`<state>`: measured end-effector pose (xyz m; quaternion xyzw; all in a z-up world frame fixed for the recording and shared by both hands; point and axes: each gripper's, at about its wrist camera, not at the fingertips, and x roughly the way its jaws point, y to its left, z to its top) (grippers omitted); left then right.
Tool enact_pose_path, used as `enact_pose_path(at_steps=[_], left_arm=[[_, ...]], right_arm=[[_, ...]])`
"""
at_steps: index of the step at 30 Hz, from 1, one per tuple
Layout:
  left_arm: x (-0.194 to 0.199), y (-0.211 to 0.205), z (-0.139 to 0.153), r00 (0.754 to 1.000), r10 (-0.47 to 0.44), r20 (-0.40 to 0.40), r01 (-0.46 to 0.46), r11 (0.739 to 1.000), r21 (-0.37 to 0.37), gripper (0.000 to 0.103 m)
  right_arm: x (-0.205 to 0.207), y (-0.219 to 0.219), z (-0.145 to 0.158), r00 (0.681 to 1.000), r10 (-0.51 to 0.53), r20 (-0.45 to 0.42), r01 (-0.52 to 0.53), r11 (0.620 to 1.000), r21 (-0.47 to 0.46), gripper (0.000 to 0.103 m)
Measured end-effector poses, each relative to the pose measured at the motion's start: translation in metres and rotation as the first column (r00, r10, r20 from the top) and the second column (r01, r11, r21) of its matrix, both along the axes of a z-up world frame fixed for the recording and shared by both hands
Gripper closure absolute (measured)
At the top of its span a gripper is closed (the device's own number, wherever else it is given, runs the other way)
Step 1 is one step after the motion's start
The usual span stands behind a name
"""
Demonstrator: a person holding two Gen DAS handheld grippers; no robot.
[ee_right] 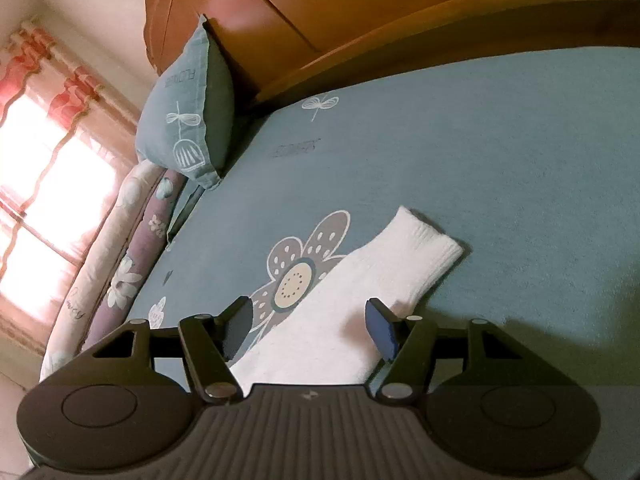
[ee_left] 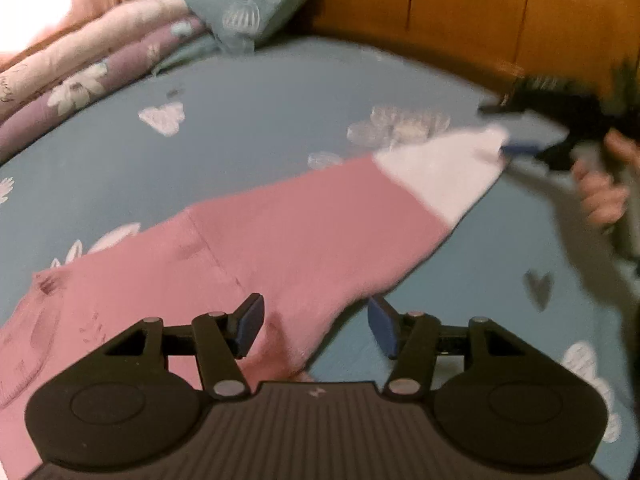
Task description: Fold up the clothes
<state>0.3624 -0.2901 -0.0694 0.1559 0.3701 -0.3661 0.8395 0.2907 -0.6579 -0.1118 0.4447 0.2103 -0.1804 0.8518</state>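
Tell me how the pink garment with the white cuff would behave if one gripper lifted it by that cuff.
The pink garment lies flat and limp on the blue bedsheet, so it would probably droop rather than hold its shape. Its white cuff looks ribbed and knitted, so it likely stretches and grips well. It looks thin, so probably light.

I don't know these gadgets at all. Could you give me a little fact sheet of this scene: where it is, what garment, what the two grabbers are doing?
Place: bed with blue flowered sheet, wooden headboard
Garment: pink top lying flat, white cuffed sleeve end
Left gripper: open above the pink cloth, gripping nothing
Right gripper: open over the white sleeve end, not pinching
Nearby: blue pillow, folded quilt
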Motion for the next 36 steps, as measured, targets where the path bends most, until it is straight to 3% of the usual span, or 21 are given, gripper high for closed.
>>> enact_pose_path(at_steps=[2,5,7,10,13,17,19,22,24,27,29,31,33,35,36], left_arm=[[-0.006,-0.001,0.001,0.998,-0.066,-0.002,0.066,0.998,-0.022,0.044],[-0.011,-0.016,-0.013,0.99,-0.139,0.024,0.139,0.99,0.017,0.044],[-0.008,-0.028,-0.027,0.99,-0.143,-0.005,0.144,0.989,0.036,0.045],[-0.012,-0.041,-0.036,0.989,-0.144,-0.031,0.144,0.989,0.026,0.022],[-0.024,-0.052,-0.032,0.981,-0.196,0.009,0.195,0.978,0.077,0.021],[-0.018,-0.036,-0.016,0.984,-0.174,-0.031,0.172,0.984,-0.05,0.021],[-0.016,-0.036,-0.017,0.988,-0.155,-0.024,0.153,0.986,-0.059,0.021],[-0.013,-0.046,-0.033,0.984,-0.158,-0.08,0.154,0.987,-0.047,0.021],[-0.014,-0.051,-0.036,0.985,-0.16,-0.059,0.158,0.987,-0.029,0.021],[-0.007,-0.045,-0.023,0.98,-0.161,-0.113,0.15,0.984,-0.098,0.021],[0.0,-0.032,-0.009,0.983,-0.145,-0.108,0.128,0.98,-0.149,0.021],[0.012,-0.02,0.001,0.996,-0.071,-0.053,0.063,0.986,-0.153,0.021],[0.035,-0.003,0.007,0.998,0.036,-0.047,-0.044,0.984,-0.174,0.022],[0.064,0.012,0.004,0.985,0.124,-0.119,-0.148,0.963,-0.227,0.033],[0.076,0.016,0.0,0.977,0.149,-0.15,-0.183,0.952,-0.245,0.034]], right_arm=[[0.0,0.001,-0.001,1.0,0.003,-0.002,-0.003,1.0,0.008,0.033],[0.002,0.003,0.0,1.0,0.02,-0.005,-0.02,1.0,0.006,0.033],[0.002,0.005,0.002,1.0,0.024,-0.01,-0.024,1.0,-0.01,0.033],[0.001,0.003,0.003,1.0,0.017,-0.006,-0.017,1.0,-0.011,0.033],[0.002,0.0,0.0,1.0,0.013,-0.007,-0.013,1.0,0.009,0.032],[0.002,-0.001,-0.003,1.0,0.016,-0.005,-0.016,0.999,0.032,0.032],[0.001,0.0,-0.001,1.0,0.014,-0.003,-0.014,1.0,0.028,0.032],[0.001,0.001,0.0,1.0,0.02,-0.002,-0.02,0.999,0.027,0.032],[0.0,0.001,0.0,1.0,0.019,-0.005,-0.018,1.0,0.025,0.032],[0.001,-0.001,-0.001,1.0,0.018,-0.002,-0.018,0.999,0.032,0.032],[0.001,0.0,-0.001,1.0,0.023,-0.001,-0.023,0.999,0.031,0.032],[0.002,0.001,-0.001,0.999,0.032,0.002,-0.032,0.999,0.025,0.033],[0.003,0.003,0.001,0.999,0.044,0.005,-0.044,0.999,0.015,0.033],[0.003,0.005,0.003,0.999,0.05,0.007,-0.05,0.999,0.007,0.033],[0.004,0.006,0.003,0.999,0.053,0.007,-0.053,0.999,0.004,0.033]])
